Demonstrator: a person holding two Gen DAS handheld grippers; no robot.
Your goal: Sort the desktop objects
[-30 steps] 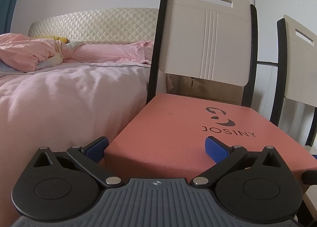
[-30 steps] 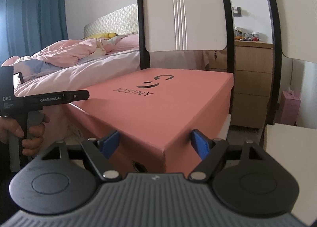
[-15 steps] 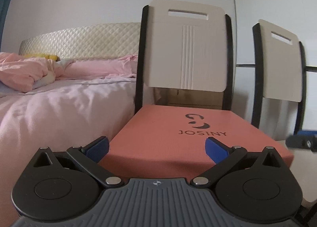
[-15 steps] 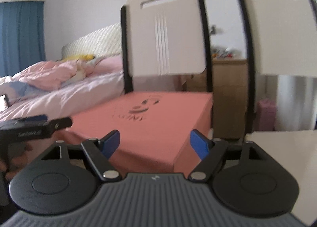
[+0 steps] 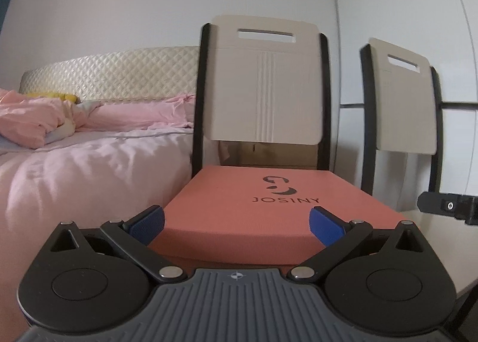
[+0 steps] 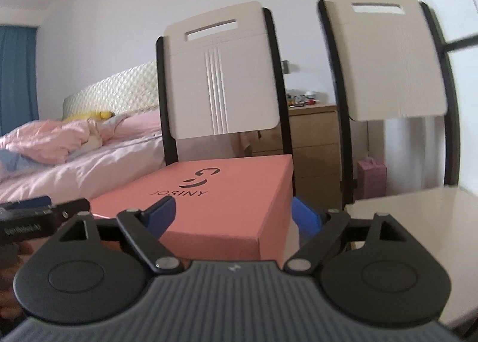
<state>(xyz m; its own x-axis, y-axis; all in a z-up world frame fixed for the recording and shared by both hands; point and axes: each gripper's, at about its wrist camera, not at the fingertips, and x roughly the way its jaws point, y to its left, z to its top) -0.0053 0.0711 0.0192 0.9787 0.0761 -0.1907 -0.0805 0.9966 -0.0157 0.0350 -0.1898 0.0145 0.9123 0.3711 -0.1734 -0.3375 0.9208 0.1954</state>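
A pink shoebox marked JOSINY (image 5: 263, 207) (image 6: 215, 210) lies in front of the left chair's backrest (image 5: 263, 82); what it rests on is hidden. My left gripper (image 5: 236, 218) stands open and points at the box's near end, its blue pads (image 5: 148, 224) flanking that end without pressing. My right gripper (image 6: 233, 212) faces the box's near corner, which sits between its blue fingertips (image 6: 162, 215). Its jaws are opening and the right pad stands clear of the box's side. Each gripper's tip shows in the other's view: the left gripper's tip (image 6: 44, 212) and the right gripper's tip (image 5: 445, 207).
A bed with pink bedding (image 5: 89, 168) lies close on the left. A second chair (image 6: 385, 58) stands to the right with a white surface (image 6: 418, 222) in front of it. A wooden dresser (image 6: 313, 145) and a pink bag (image 6: 372, 177) stand behind.
Both grippers have drawn back from the box, which now looks smaller and farther off. The right gripper's jaws have widened. Both views swung, so the second chair shows more fully.
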